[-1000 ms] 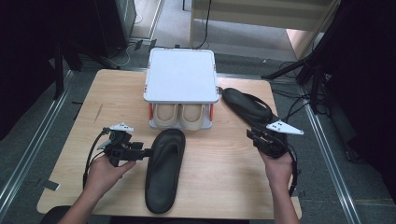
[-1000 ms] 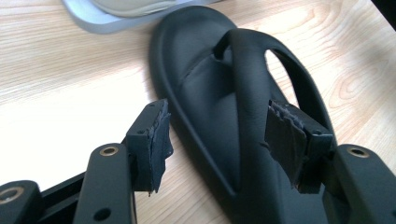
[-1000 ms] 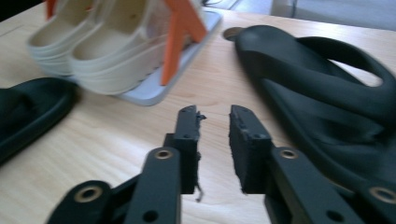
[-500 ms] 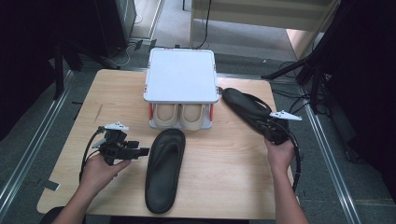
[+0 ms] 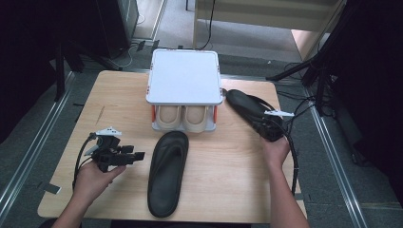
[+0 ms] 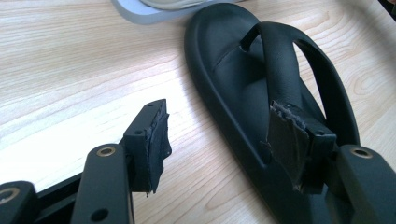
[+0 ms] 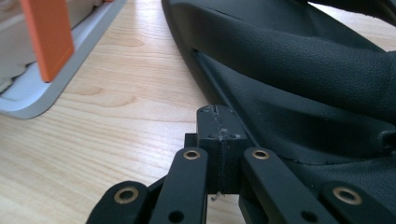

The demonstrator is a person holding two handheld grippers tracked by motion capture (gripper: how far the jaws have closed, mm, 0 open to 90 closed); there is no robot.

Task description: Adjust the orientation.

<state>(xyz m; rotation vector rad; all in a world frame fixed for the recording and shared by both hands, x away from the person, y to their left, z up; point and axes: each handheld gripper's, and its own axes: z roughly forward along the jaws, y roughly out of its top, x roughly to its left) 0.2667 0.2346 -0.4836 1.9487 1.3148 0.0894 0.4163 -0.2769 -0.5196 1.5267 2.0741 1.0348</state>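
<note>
Right tool (image 7: 219, 126), jaws clenched with nothing between them, sits against far black sandal (image 5: 247, 107) on worktop (image 5: 228, 156) (left tool (image 6: 224, 135) gapes beside near sandal (image 5: 167, 173)).

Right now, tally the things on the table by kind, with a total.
Black flip-flops: 2, one mid-table, one at the right by the right gripper.
Beige shoes in the rack: 2.
White-topped rack: 1.
Total: 5.
</note>
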